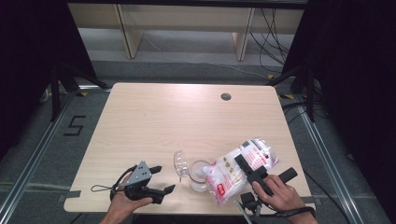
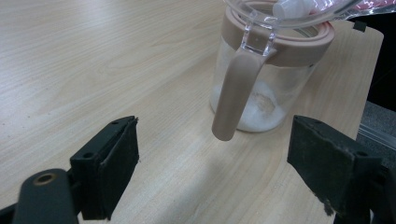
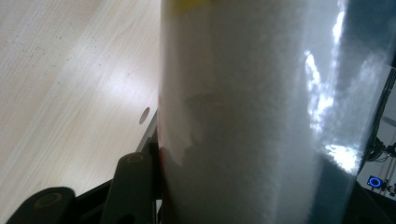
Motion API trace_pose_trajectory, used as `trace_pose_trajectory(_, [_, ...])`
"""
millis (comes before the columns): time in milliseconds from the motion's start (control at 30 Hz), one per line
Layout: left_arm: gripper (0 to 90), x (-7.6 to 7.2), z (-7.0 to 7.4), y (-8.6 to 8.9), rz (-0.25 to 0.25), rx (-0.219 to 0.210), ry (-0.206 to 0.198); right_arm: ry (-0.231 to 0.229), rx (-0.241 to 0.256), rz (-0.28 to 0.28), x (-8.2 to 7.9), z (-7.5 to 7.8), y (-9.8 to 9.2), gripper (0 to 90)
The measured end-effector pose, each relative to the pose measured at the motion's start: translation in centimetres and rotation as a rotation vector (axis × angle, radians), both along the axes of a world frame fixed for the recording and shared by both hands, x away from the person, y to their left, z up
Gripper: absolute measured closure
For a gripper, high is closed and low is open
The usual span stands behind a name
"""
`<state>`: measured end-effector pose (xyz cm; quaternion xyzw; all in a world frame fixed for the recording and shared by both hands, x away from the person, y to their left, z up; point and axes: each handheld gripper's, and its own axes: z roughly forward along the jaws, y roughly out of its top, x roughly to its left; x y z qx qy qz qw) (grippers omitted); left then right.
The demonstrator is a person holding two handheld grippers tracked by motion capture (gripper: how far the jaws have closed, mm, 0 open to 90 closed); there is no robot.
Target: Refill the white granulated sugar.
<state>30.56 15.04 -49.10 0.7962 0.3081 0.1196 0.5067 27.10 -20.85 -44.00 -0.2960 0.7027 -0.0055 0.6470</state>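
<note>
**Pouring the bag into the jar**

My right tongs (image 1: 243, 164) are clamped on the bag (image 1: 240, 169) of white granules, which lies tilted with its lower, open end over the mouth of the glass jar (image 1: 200, 176). The jar stands on the desk (image 1: 187, 121) near its front edge, and the bag slopes up and away from it on the side of my right hand (image 1: 280, 193). In the right gripper view the bag (image 3: 252, 112) presses right against the jaw, its white contents packed behind the clear film. In the left gripper view the jar (image 2: 261, 79) shows a thin layer of white at the bottom, so I judge the pour barely begun. Its hinged lid (image 1: 180, 163) stands open on the side away from the bag.

To do this well, I would raise the far end of the bag slowly, keeping its mouth inside the jar's brown rim (image 2: 299, 44), and let the granules slide rather than dump. The jar is light and nearly empty, so a nudge from the bag could tip it.

My left tongs (image 1: 161, 179) stand wide open and hold nothing, low over the desk just beside the jar on its lid side, jaws pointed at it. My left hand (image 1: 126, 200) grips from below. I'd close them on the jar to steady it.
</note>
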Motion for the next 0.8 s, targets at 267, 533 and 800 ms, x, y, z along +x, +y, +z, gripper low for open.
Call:
trace_pose_trajectory(267, [16.0,0.01,0.0,-0.02,-0.002,0.001,-0.003,0.006,-0.005,0.0,-0.08,0.31,0.08,55.5])
trace_pose_trajectory(533, [16.0,-0.04,0.04,0.02,0.006,0.009,-0.001,0.014,-0.017,-0.003,-0.05,0.36,0.11,55.6])
trace_pose_trajectory(800, [16.0,0.0,0.0,-0.03,-0.001,0.001,-0.002,0.014,-0.041,-0.002,0.02,0.55,0.14,55.7])
